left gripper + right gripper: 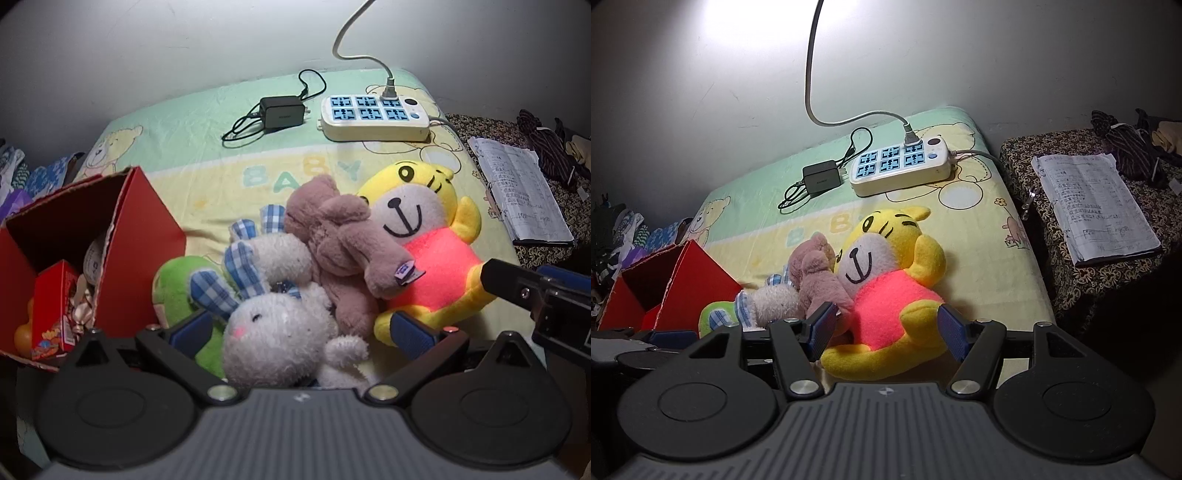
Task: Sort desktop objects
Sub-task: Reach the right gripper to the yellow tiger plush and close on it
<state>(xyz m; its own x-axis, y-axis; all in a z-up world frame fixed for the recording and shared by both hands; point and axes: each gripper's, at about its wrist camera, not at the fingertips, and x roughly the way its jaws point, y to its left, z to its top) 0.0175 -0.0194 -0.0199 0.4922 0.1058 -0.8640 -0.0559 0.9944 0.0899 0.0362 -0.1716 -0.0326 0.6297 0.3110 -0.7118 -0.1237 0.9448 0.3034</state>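
The plush toys lie heaped together on the bed [207, 122]: a white rabbit [275, 332] with checked ears nearest, a brown plush [343, 243] draped across it, and a yellow tiger [424, 229] in a pink shirt beside them. The left tool [301, 330] stands apart on either side of the rabbit. The right tool [886, 328] stands apart around the tiger's body. A red box [144, 236] sits just left, and a power strip [373, 116] lies near the wall.

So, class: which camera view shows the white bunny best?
The left wrist view: the bunny fills the centre, face visible. In the right wrist view only part of its body shows, behind the brown toy.
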